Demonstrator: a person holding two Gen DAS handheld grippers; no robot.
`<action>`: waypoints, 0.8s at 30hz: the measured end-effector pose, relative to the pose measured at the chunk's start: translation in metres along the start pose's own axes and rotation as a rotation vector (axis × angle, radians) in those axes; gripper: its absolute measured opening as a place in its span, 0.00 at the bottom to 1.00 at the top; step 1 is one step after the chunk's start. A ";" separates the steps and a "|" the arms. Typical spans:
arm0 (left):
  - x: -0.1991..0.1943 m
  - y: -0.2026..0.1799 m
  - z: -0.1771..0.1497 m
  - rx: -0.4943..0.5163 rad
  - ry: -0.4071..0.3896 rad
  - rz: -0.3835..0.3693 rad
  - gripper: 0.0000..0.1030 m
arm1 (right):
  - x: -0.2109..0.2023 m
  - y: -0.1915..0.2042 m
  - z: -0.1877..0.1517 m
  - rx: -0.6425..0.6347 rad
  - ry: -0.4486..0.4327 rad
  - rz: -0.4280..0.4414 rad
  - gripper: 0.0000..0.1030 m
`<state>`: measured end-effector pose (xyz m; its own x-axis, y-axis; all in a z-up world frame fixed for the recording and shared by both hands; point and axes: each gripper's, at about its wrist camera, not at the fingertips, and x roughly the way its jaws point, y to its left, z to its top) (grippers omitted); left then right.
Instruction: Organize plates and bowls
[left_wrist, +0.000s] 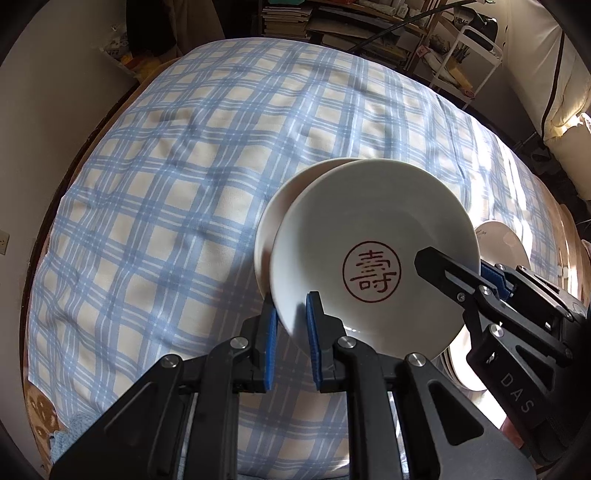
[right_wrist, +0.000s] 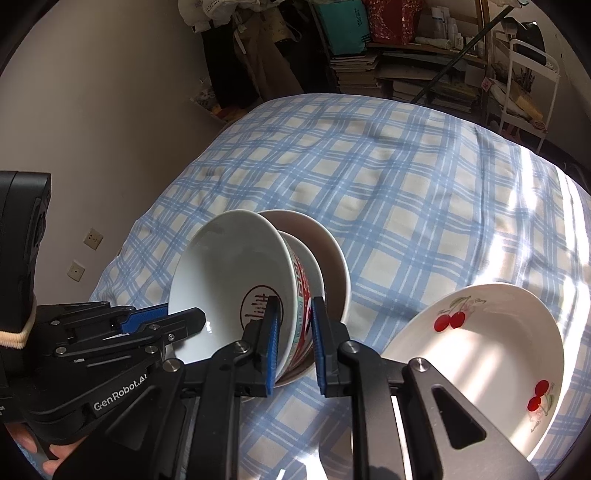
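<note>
Pinching both claws (left_wrist: 290, 332) (right_wrist: 293, 339) on white bowl (left_wrist: 369, 236) w/ red seal.

A blue-and-white plaid tablecloth (left_wrist: 177, 192) covers the table, rumpled and streaked with sunlight along its right side. Behind it stand cluttered shelves of stacked books (right_wrist: 373, 70) and a white metal cart (right_wrist: 532, 85). The plain wall (right_wrist: 92, 122) at left carries two sockets (right_wrist: 92, 238) — both low down.

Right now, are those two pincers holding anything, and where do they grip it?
Both grip one white bowl with a red seal inside. The left gripper pinches its near rim; the right gripper pinches the opposite rim.
</note>
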<state>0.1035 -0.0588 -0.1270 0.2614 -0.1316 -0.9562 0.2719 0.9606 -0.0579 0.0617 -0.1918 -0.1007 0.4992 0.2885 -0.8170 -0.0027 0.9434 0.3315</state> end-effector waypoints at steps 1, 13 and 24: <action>0.000 0.000 0.000 0.000 -0.002 0.000 0.15 | 0.000 0.001 0.001 -0.011 0.002 -0.005 0.17; -0.001 0.000 0.001 0.031 -0.034 0.047 0.15 | 0.000 -0.003 0.002 -0.012 0.007 0.020 0.25; -0.010 0.021 0.003 -0.004 -0.070 0.089 0.21 | -0.018 -0.019 0.009 0.033 -0.030 0.046 0.31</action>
<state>0.1095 -0.0385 -0.1177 0.3488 -0.0624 -0.9351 0.2412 0.9702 0.0252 0.0609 -0.2161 -0.0876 0.5246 0.3265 -0.7862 0.0021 0.9230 0.3847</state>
